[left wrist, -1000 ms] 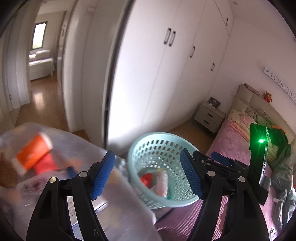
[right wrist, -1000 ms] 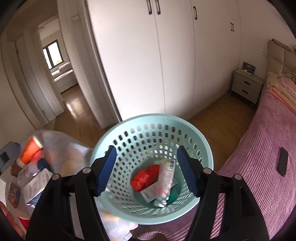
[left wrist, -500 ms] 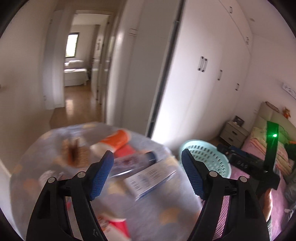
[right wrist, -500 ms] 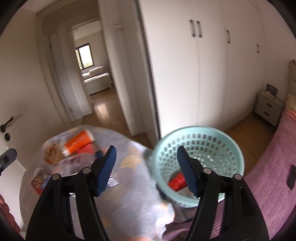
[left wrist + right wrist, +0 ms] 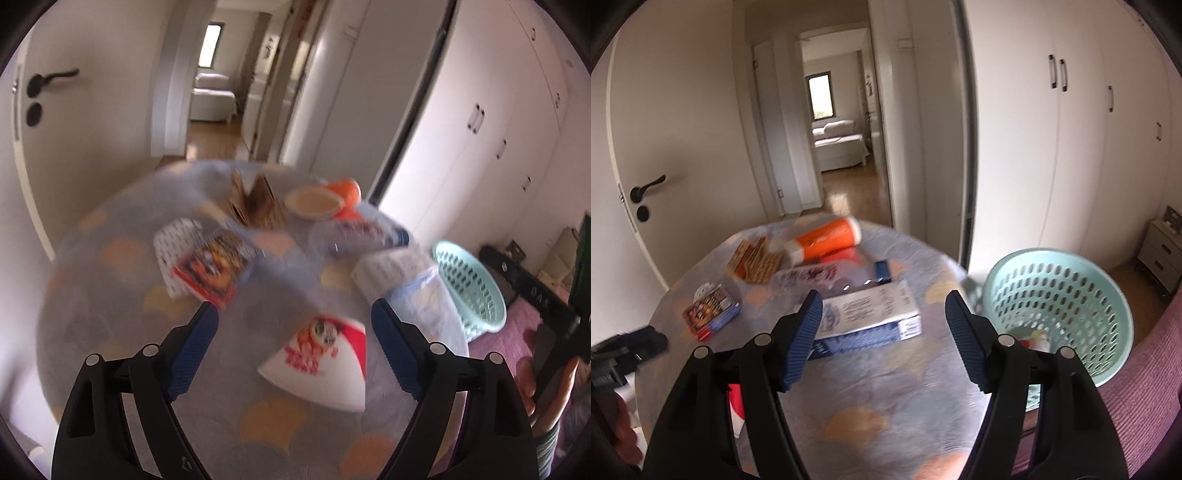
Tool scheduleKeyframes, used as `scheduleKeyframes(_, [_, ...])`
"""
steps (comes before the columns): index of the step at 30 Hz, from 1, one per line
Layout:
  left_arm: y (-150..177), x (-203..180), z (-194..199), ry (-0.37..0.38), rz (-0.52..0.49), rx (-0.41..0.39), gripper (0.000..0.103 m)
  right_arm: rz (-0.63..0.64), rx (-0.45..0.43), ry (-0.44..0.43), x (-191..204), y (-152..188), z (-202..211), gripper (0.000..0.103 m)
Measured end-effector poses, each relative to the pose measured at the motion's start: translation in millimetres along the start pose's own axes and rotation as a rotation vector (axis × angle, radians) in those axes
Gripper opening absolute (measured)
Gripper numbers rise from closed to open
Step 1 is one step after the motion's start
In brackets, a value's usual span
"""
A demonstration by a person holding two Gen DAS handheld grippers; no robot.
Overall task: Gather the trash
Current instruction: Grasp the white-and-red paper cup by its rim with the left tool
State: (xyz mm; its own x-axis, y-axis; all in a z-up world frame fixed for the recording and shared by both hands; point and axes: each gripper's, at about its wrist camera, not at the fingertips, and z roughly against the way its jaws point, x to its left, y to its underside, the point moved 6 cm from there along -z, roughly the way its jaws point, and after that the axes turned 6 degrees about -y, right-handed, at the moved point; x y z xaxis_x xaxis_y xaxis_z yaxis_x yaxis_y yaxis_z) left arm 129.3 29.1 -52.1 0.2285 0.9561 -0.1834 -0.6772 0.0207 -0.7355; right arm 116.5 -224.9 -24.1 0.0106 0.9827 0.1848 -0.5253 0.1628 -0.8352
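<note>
Trash lies on a round table with a patterned cloth. My left gripper is open and empty above a white and red paper wrapper. My right gripper is open and empty above a white and blue carton. An orange tube, a brown cardboard piece, a clear plastic bottle and a small colourful box lie further back. The mint basket stands right of the table, with some trash inside.
A pink bed is at the right. White wardrobes line the far wall, with a nightstand. An open doorway leads to a hallway. A closed door is at the left.
Both grippers swung left from over the basket to over the table. The trash on the table has come into full view. Both stayed open.
</note>
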Motion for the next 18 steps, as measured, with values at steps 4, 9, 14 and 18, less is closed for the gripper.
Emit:
scheduleKeyframes(4, [16,-17,-20,0.008,-0.097,0.032,0.082,0.011,0.040,-0.014,7,11,-11,0.065])
scheduleKeyframes(9, [36,-22,-45,0.000,-0.207,0.072,0.084,0.008,0.053,-0.021,3,17,-10,0.065])
scheduleKeyframes(14, [48,-21,-50,0.082,-0.180,0.129,0.085,-0.004,0.079,-0.025,-3,22,-19,0.066])
scheduleKeyframes(18, [56,-39,-57,0.076,-0.210,0.176,0.076,-0.008,0.085,-0.030,-2,23,-24,0.066])
